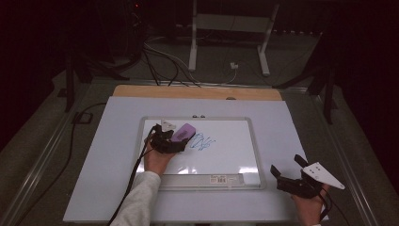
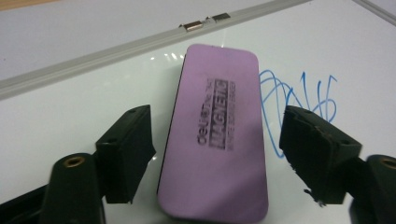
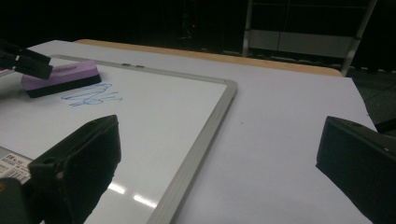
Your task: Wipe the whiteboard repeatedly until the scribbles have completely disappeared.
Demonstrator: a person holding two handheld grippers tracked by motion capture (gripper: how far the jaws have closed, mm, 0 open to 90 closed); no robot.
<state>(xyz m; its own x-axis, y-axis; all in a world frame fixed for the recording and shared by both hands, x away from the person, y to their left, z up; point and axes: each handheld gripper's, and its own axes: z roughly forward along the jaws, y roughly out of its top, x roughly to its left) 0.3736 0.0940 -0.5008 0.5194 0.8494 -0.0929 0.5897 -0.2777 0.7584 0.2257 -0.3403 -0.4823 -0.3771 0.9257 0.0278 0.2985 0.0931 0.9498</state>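
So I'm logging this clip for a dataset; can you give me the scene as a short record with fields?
work in hand: wiping a whiteboard
tool: purple rectangular magnetic eraser, lying flat on the board
left gripper: open, jaws either side of the eraser, not closed on it
mark: blue marker scribble beside the eraser
board: grey-framed white whiteboard
right gripper: open, off the board at its near right corner

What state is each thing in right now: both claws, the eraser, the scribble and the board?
Left claw: open, jaws either side of the eraser, not clamped.
Right claw: open, holding nothing, past the board's right edge.
Purple rectangular magnetic eraser: lying flat on the board, beside the scribble.
Blue marker scribble: not erased.
Grey-framed whiteboard: flat on the table, otherwise clean.
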